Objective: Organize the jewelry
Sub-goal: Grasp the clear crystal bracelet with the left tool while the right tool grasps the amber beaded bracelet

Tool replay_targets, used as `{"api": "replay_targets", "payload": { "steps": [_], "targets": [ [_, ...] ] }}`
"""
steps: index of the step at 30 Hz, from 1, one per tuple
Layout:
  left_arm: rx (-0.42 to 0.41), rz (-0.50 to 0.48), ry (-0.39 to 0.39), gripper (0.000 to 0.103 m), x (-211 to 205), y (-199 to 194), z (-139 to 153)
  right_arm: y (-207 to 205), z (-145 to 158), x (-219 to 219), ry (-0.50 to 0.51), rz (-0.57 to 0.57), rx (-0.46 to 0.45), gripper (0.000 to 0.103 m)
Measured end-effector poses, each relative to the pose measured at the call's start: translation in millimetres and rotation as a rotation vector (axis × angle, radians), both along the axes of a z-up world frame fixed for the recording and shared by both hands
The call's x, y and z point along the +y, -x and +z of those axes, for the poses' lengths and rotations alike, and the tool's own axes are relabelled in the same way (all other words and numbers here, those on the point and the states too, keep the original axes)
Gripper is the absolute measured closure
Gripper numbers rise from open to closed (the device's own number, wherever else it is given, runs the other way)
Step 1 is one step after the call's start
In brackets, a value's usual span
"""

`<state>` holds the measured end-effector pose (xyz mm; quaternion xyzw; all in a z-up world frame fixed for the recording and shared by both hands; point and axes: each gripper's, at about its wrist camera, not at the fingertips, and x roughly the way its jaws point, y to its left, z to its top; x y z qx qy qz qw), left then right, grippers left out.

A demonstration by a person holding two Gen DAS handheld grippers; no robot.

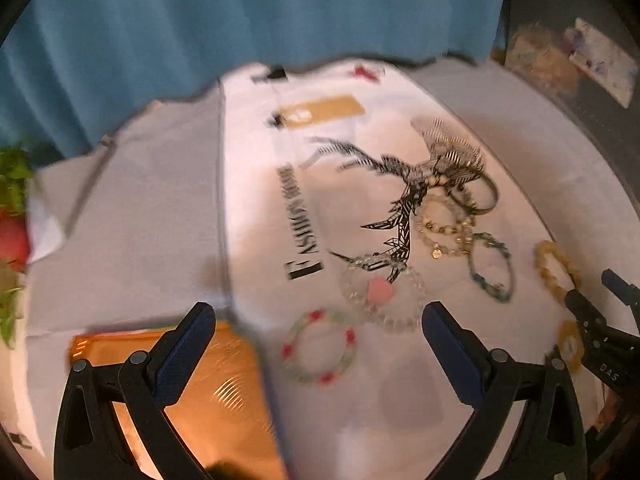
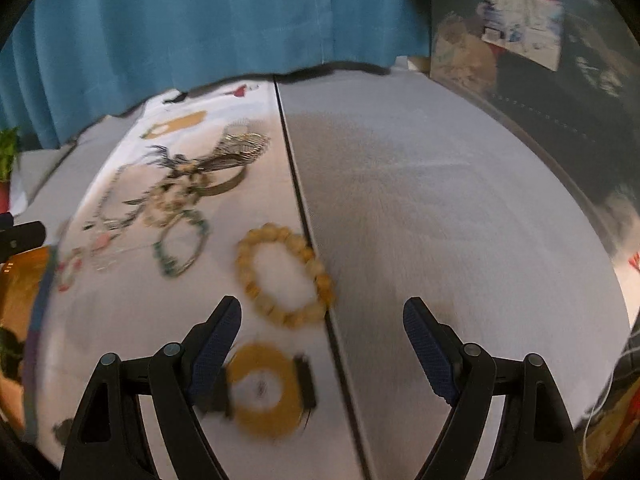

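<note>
**A table in a lived-in room at home**

We see a home setting: a grey table (image 2: 420, 208) against a teal curtain (image 1: 240, 12), a printed white cloth (image 1: 256, 184) strewn with bracelets (image 2: 282, 276), a green plant (image 1: 14, 176) beside it, and cluttered belongings (image 2: 520, 28) behind.

Ahead of the left gripper (image 1: 318, 322) bracelets (image 1: 452, 220) lie heaped on the cloth (image 1: 256, 200); a pouch (image 1: 224, 392) lies under its left finger. A beaded bracelet (image 2: 285, 278) lies before the right gripper (image 2: 322, 320).

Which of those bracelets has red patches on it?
The pale green bangle, lying nearest the left tongs. The others are clear, teal or yellow beads.
</note>
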<state>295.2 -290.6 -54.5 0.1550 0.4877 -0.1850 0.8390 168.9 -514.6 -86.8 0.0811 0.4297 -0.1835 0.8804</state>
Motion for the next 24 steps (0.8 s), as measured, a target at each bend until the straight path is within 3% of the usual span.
{"api": "replay_targets", "payload": {
  "steps": [3, 6, 9, 10, 11, 12, 13, 18, 19, 24],
  "targets": [
    [0.059, 0.000, -0.015, 0.001, -10.8, -20.0, -23.8, -15.8, -11.2, -9.1, 0.004, 0.004, 0.017, 0.018],
    [0.101, 0.006, -0.012, 0.004, -16.8, -39.8, -42.1, -22.6, -17.4, -13.2, -0.003, 0.007, 0.016, 0.011],
    [0.102, 0.018, 0.045, 0.024, -14.2, -43.1, -40.2, -25.2, -19.1, -14.5, -0.002, 0.012, 0.021, 0.008],
    [0.092, 0.005, 0.047, 0.041, -15.7, -40.6, -38.1, -25.5, -20.5, -14.9, -0.001, 0.012, 0.021, 0.009],
    [0.080, -0.029, 0.051, 0.073, -19.3, -36.4, -35.1, -25.7, -18.7, -14.3, 0.002, 0.018, 0.013, 0.019],
    [0.077, -0.059, 0.042, 0.093, -24.3, -33.2, -33.3, -24.9, -15.0, -11.7, 0.012, 0.034, -0.010, 0.035],
    [0.081, -0.069, 0.024, 0.097, -27.8, -30.4, -32.0, -26.5, -12.1, -8.7, 0.021, 0.057, -0.016, 0.081],
    [0.111, -0.075, 0.092, 0.098, -19.1, -19.6, -18.4, -19.7, -2.4, -3.0, -0.022, 0.064, -0.023, 0.083],
    [0.103, -0.081, 0.104, 0.098, -16.0, -13.6, -10.9, -13.2, 5.3, -0.9, -0.010, 0.069, -0.047, 0.102],
    [0.057, -0.120, 0.165, 0.098, -6.2, 20.7, 26.2, 13.3, 35.4, 8.7, -0.018, 0.080, -0.104, 0.103]
  ]
}}
